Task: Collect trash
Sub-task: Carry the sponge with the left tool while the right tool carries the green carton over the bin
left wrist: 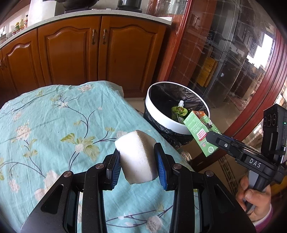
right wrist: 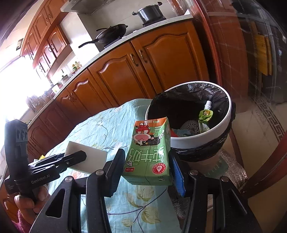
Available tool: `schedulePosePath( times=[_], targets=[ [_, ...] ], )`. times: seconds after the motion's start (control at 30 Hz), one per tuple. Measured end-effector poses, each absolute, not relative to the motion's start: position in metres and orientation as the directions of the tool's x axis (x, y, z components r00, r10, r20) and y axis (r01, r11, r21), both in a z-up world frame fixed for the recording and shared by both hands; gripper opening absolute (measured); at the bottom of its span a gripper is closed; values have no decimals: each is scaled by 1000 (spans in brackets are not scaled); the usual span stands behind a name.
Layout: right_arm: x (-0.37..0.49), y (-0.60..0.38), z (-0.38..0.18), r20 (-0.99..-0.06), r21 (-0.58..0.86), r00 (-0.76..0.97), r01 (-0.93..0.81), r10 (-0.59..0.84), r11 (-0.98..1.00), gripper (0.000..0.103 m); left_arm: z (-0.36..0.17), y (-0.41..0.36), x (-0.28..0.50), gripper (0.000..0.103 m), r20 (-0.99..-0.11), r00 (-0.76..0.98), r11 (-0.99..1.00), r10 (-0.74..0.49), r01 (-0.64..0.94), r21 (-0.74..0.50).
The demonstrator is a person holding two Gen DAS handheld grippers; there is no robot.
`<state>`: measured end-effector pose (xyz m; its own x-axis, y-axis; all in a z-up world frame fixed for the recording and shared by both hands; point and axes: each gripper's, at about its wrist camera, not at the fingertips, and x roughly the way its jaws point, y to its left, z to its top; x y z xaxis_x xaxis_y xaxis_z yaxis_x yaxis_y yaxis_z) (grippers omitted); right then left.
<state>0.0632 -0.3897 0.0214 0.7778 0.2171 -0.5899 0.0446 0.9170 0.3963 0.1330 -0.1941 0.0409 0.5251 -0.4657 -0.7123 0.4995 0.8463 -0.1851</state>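
Note:
My left gripper [left wrist: 137, 161] is shut on a white sponge block [left wrist: 138, 157] and holds it above the floral tablecloth [left wrist: 53, 125]. The sponge also shows in the right wrist view [right wrist: 86, 156]. My right gripper [right wrist: 146, 164] is shut on a green milk carton [right wrist: 148, 152], held near the table's edge, short of the bin. The carton also shows in the left wrist view [left wrist: 200, 132]. A white trash bin [left wrist: 161, 116] with a black liner stands beside the table; it also shows in the right wrist view [right wrist: 197, 136]. A green drink pouch [right wrist: 205, 116] and other scraps lie inside.
Wooden kitchen cabinets [left wrist: 71, 53] run behind the table, with a pan [right wrist: 111, 34] and a pot [right wrist: 150, 12] on the counter. A glass door with a red wooden frame [left wrist: 233, 53] stands to the right of the bin.

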Motion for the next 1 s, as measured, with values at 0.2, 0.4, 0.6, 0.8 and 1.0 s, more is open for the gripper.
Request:
schedulePosePath(
  times=[0.2,0.4,0.6,0.8,1.0],
  targets=[
    [70,-409,23,-591,393,784,74,190,917,51,46,-218,143,33,-705,518,829,-484,530,-180],
    [76,-425,28,-589,383,791,95,164,919,51,55,-242,152,33,-693,515,810,-504,562,-170],
    [88,-438,32,-589,372,795,108,144,922,51,63,-265,171,33,-686,518,799,-510,582,-155],
    [104,-452,36,-594,362,794,120,130,924,51,64,-284,197,33,-696,506,795,-510,586,-156],
    [124,-463,36,-612,343,783,132,115,930,51,57,-310,223,33,-722,487,795,-492,589,-145]
  ],
)
